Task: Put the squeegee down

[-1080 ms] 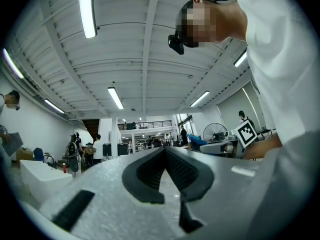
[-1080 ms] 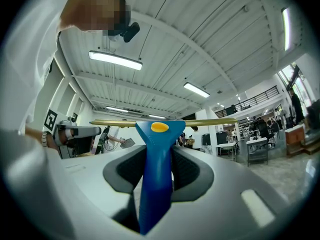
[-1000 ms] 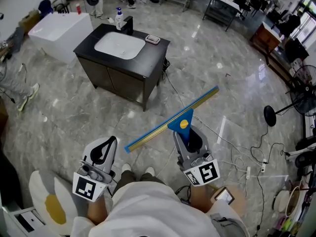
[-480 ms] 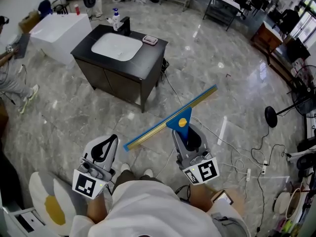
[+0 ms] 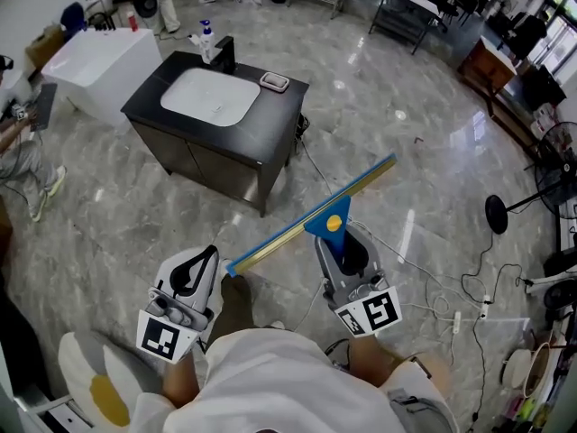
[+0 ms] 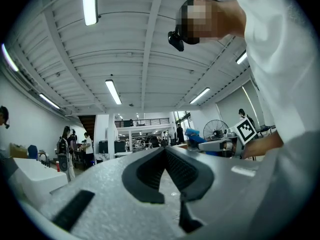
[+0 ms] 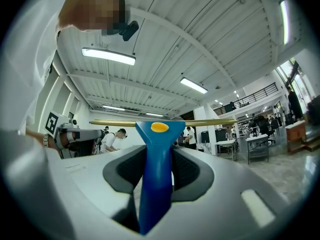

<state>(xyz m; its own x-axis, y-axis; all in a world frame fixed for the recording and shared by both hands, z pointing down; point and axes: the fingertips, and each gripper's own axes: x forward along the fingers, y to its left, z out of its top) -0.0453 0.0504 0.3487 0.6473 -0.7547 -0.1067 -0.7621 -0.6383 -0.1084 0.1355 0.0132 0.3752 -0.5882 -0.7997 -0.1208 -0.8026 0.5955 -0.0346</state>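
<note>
my right gripper (image 5: 346, 240) is clamped on the blue handle of the squeegee (image 5: 306, 219). its long blade is held up in the air, crosswise over the marble floor (image 5: 117, 206). my left gripper (image 5: 202, 260) beside it has its jaws together on nothing. white cables (image 5: 433, 282) trail over the floor to the right. further off stands a black-topped table (image 5: 279, 106) with a white basin, a bottle (image 5: 206, 36) and a pink dish (image 5: 275, 82).

L gripper (image 5: 204, 258) out front, pointing fwd, roughly level, jaws tip-to-tip w/ nothing betw. R gripper (image 5: 346, 249) alongside, approx level too, jaws clamped on squeegee (image 5: 327, 225) handle. Both forearms tucked close to torso.
</note>
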